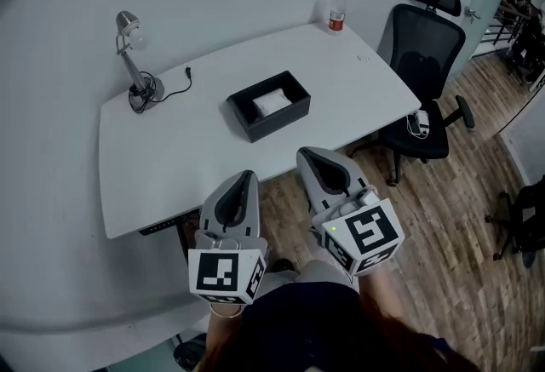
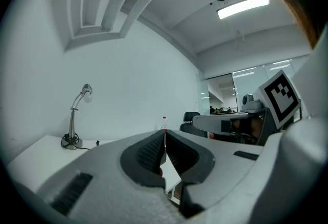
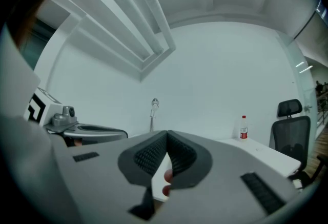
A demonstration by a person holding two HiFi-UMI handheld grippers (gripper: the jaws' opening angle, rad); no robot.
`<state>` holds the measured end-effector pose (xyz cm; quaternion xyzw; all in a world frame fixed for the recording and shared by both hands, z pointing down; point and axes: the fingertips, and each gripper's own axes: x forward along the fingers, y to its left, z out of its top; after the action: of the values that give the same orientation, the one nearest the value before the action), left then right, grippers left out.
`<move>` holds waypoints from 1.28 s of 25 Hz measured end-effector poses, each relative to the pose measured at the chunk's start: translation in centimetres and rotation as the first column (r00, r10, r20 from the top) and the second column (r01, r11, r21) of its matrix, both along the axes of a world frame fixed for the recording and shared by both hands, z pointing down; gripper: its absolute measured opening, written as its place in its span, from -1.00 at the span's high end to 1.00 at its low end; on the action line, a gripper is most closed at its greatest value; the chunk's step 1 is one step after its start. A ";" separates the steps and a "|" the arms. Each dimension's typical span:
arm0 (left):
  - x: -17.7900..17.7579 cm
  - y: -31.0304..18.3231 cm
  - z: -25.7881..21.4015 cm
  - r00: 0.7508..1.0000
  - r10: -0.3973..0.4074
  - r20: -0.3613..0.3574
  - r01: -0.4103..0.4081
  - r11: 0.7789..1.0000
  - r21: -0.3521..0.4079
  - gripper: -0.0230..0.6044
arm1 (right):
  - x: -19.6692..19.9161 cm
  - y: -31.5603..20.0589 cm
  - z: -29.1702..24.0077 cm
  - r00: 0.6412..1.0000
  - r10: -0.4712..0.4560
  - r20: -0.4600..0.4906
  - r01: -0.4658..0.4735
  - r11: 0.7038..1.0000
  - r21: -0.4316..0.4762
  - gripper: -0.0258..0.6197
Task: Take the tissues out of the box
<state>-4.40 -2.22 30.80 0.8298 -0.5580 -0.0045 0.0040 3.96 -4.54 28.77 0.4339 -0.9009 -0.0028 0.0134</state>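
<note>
Table (image 1: 170, 149), box (image 1: 281, 122), lamp (image 1: 129, 55), bottle (image 1: 338, 11): one each. Left tongs (image 1: 247, 176), right tongs (image 1: 305, 153): two. Chairs (image 1: 421, 64): one, maybe two.

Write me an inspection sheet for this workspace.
Surface: white table, plain top.
Job's things: black box, open-topped, mid-table; white tissues inside.
Clutter: desk lamp at far left; bottle at far right corner.
Grippers: left gripper and right gripper both shut, empty, near the table's front edge, apart from the box.
Cables: lamp cord coiled at the base, plug loose on the table.
Surroundings: office chair, wood floor.
</note>
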 end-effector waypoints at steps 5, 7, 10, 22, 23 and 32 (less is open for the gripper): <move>-1.2 -0.6 0.5 1.000 0.023 -0.017 -0.023 1.000 -0.014 0.84 | -1.1 -0.9 0.3 0.999 0.041 -0.023 -0.041 0.999 0.009 0.86; -1.5 -0.7 0.7 0.999 0.028 -0.020 -0.028 0.999 -0.019 0.84 | -1.2 -1.3 0.6 0.998 0.051 -0.026 -0.050 0.999 0.008 0.86; -2.0 -1.1 0.9 0.999 0.028 -0.028 -0.028 0.999 -0.022 0.84 | -1.8 -1.7 0.6 0.999 0.040 -0.032 -0.039 0.999 0.004 0.86; -3.7 -4.8 1.4 0.999 0.033 -0.039 -0.035 0.999 -0.034 0.84 | -4.4 -5.9 2.6 0.995 -0.010 -0.100 0.005 0.999 -0.044 0.86; -3.9 -5.2 1.4 0.999 0.032 -0.037 -0.034 0.999 -0.035 0.84 | -4.5 -6.4 2.8 0.994 -0.011 -0.108 0.005 0.999 -0.048 0.86; -6.0 -10.4 1.8 0.999 0.028 -0.024 -0.029 0.998 -0.057 0.84 | -5.3 -11.5 4.3 0.989 0.002 -0.148 -0.016 0.995 -0.095 0.77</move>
<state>-10.41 -12.63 32.59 0.8371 -0.5460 0.0019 0.0346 -1.36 -16.01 33.08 0.4356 -0.8944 0.0083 0.1010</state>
